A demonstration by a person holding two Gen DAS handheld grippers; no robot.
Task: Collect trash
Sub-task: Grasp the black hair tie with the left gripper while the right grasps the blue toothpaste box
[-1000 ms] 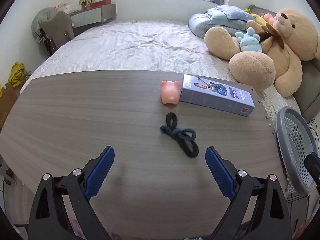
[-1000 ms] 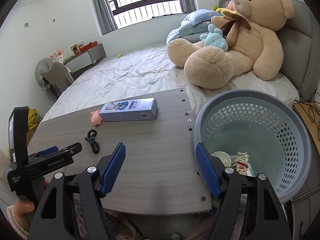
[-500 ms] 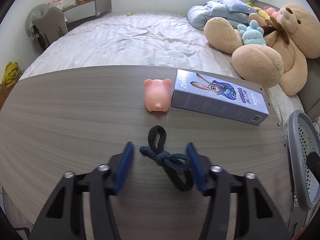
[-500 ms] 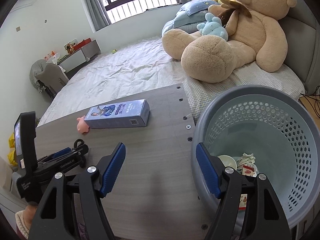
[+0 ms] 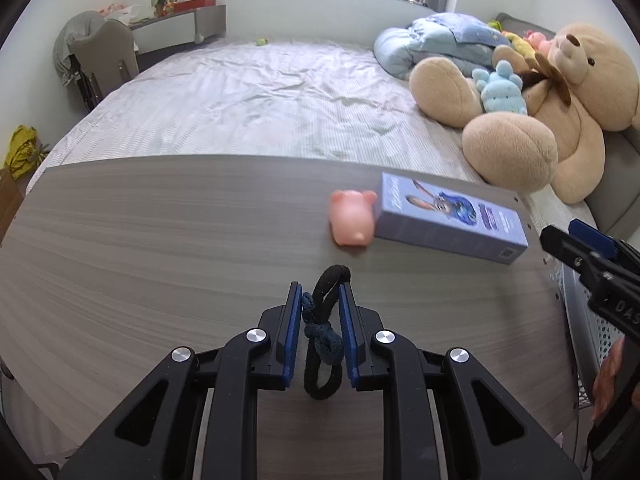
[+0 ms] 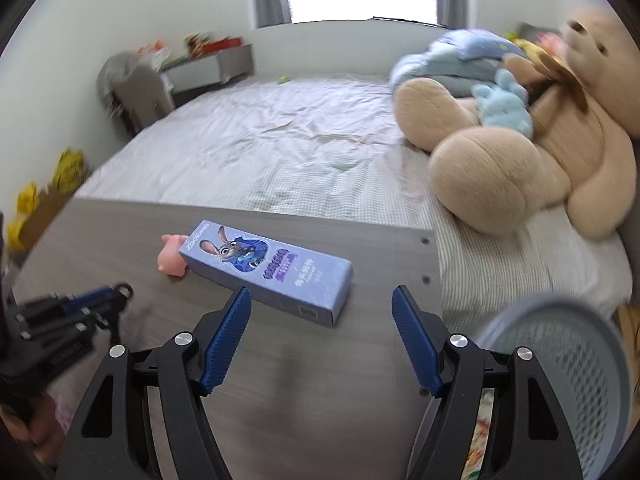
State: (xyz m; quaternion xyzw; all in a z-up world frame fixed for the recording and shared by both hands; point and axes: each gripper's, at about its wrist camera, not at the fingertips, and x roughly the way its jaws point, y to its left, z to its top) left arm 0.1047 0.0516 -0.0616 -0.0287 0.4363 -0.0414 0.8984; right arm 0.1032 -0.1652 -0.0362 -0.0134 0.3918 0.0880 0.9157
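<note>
left wrist view: our left gripper (image 5: 320, 312) is clenched on the knotted cord (image 5: 322, 336); the box (image 5: 448, 216) lies at two o'clock. our right gripper (image 6: 321, 312) gapes over the table (image 6: 312, 392).

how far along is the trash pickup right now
Done: some scraps already lie in the basket. In hand: the left gripper is shut on the knotted dark cord, not yet lifted off the table. Left: carry the cord to the basket; the blue box and pink pig still sit on the table, with the right gripper open before the box.
</note>
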